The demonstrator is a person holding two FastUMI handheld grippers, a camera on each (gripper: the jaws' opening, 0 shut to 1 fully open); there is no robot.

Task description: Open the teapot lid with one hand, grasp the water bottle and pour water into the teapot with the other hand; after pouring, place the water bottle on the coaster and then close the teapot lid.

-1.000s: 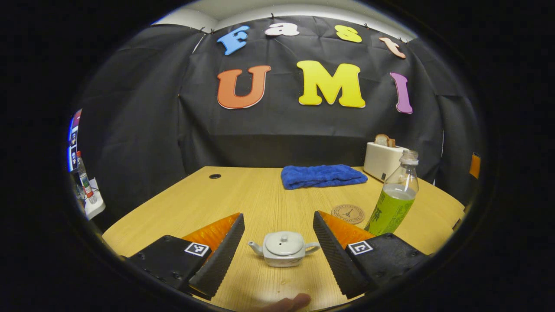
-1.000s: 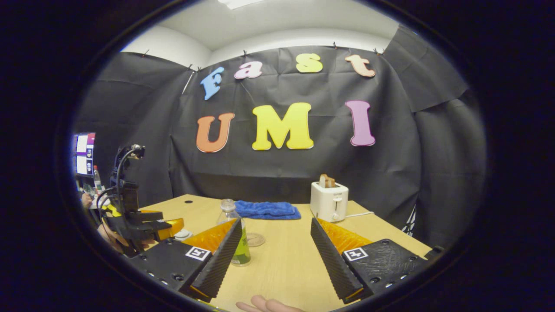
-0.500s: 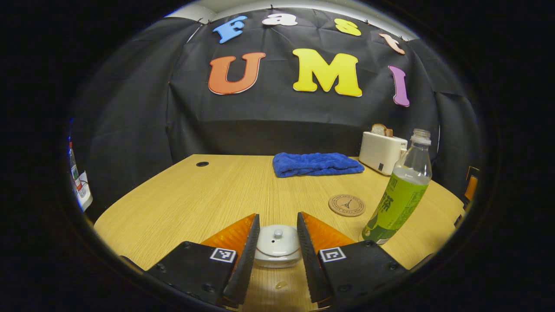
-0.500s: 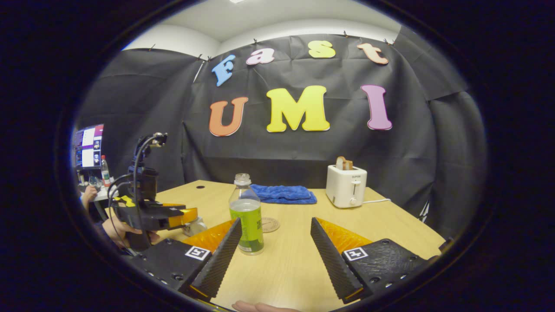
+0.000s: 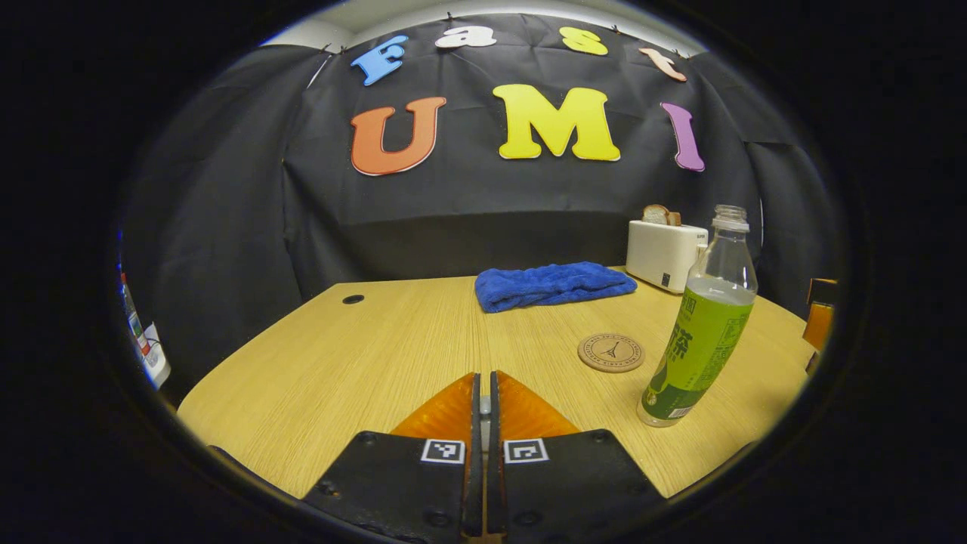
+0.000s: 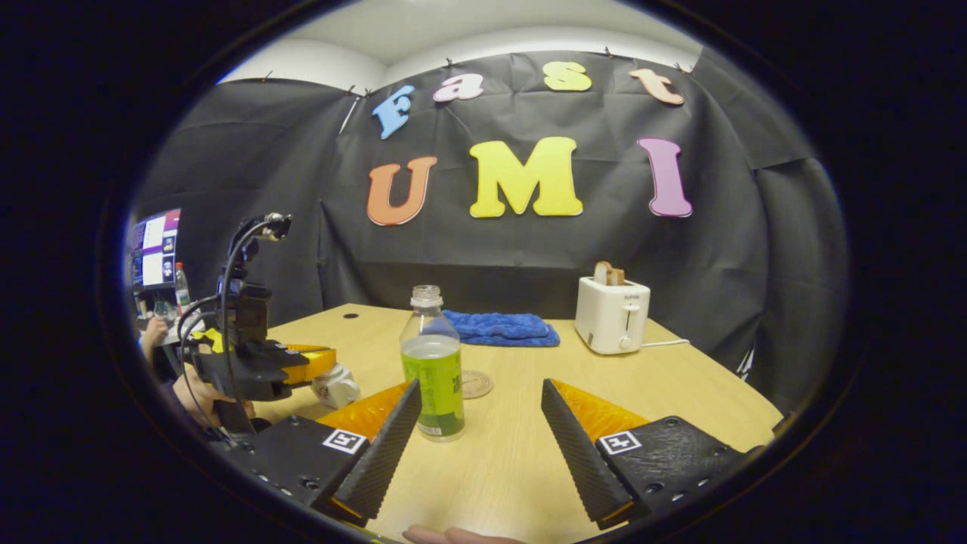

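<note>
My left claw [image 5: 484, 408] is pinched nearly together low center, something pale in the slit, can't tell what. Right claw [image 6: 480, 423] is spread wide, bottle [image 6: 434, 363] just left of center.

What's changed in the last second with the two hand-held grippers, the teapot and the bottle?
The left hand-held gripper has come down over the teapot and closed from wide open to nearly shut on something pale, likely the lid knob. The right hand-held gripper stayed open and swung toward the water bottle, which now stands nearer its fingers. Bottle, coaster, blue towel and toaster have not moved.
</note>
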